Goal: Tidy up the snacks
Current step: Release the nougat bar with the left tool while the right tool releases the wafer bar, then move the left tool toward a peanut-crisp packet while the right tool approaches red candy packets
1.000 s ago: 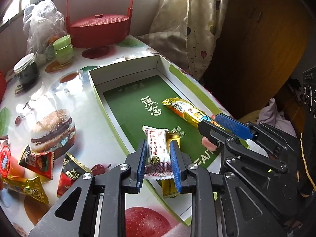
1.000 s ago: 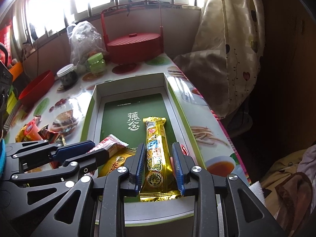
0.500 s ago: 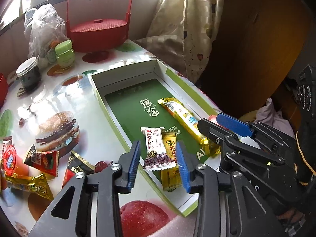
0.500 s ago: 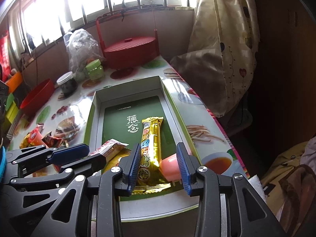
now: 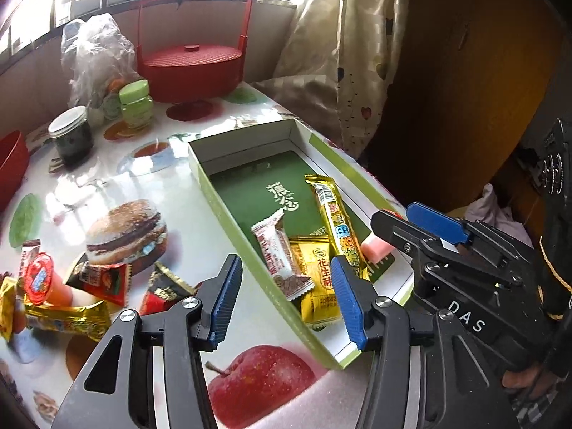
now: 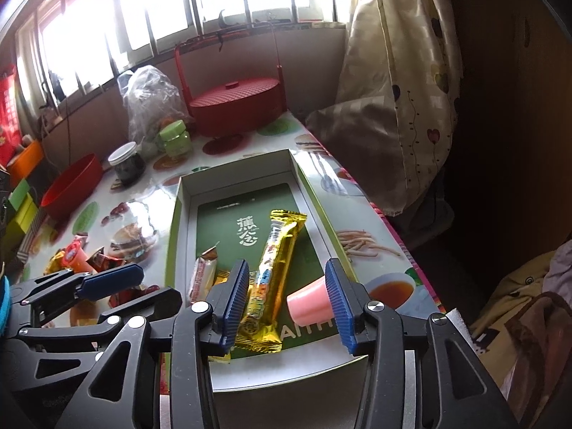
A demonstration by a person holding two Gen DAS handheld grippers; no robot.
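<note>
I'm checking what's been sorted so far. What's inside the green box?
The green box holds a long gold bar, a white wrapped candy lying on a yellow packet, and a pink jelly cup. The yellow packet is partly covered.

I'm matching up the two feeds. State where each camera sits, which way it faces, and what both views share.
Left wrist: sits on the left tongs, looking down over the table at the green box; its open blue pads and the right tongs show.
Right wrist: sits on the right tongs, facing the box and window; its open pads and the left tongs show.
Shared: long gold bar, pink jelly cup, red basket.
</note>
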